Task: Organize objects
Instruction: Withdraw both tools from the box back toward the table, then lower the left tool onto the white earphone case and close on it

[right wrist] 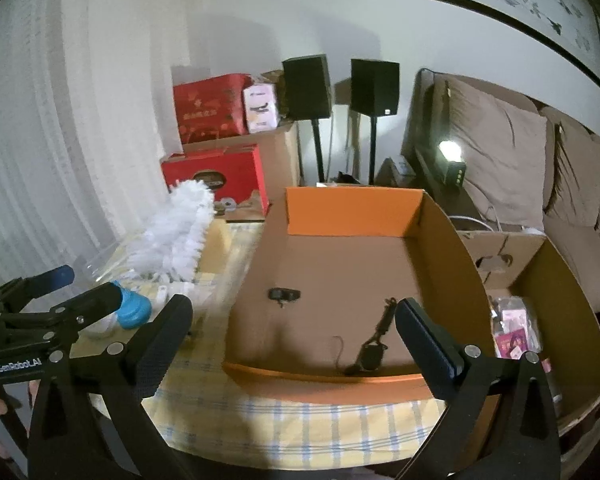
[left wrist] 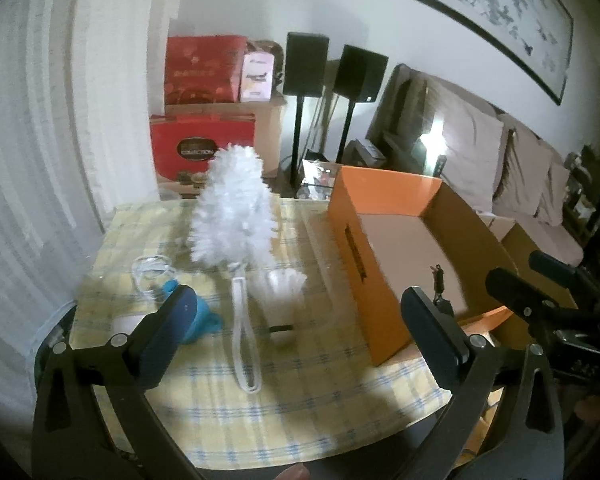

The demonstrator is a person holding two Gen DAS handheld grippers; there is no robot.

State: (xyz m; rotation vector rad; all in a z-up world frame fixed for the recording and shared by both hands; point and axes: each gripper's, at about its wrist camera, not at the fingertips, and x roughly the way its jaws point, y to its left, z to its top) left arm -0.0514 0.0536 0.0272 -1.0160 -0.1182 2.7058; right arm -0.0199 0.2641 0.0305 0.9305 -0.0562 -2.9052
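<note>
An open orange box (left wrist: 364, 240) (right wrist: 352, 208) stands on the checked tablecloth (left wrist: 300, 392). Inside it lie a small black clip (right wrist: 285, 294) and a black key fob on a cord (right wrist: 370, 354). Left of the box lie a white fluffy brush (left wrist: 232, 216) (right wrist: 172, 236) with a looped handle, a white shuttlecock (left wrist: 282, 300), a blue-capped item (left wrist: 204, 316) (right wrist: 134, 310) and a clear glass jar (left wrist: 150, 272). My left gripper (left wrist: 296, 340) is open and empty above the brush handle. My right gripper (right wrist: 296, 344) is open and empty over the box's near edge.
A second cardboard box (right wrist: 560, 280) with pink packets stands right of the table. Behind are red gift boxes (left wrist: 204, 68), two black speakers on stands (left wrist: 306, 64), a sofa with cushions (right wrist: 512, 160) and a white curtain (left wrist: 32, 160) on the left.
</note>
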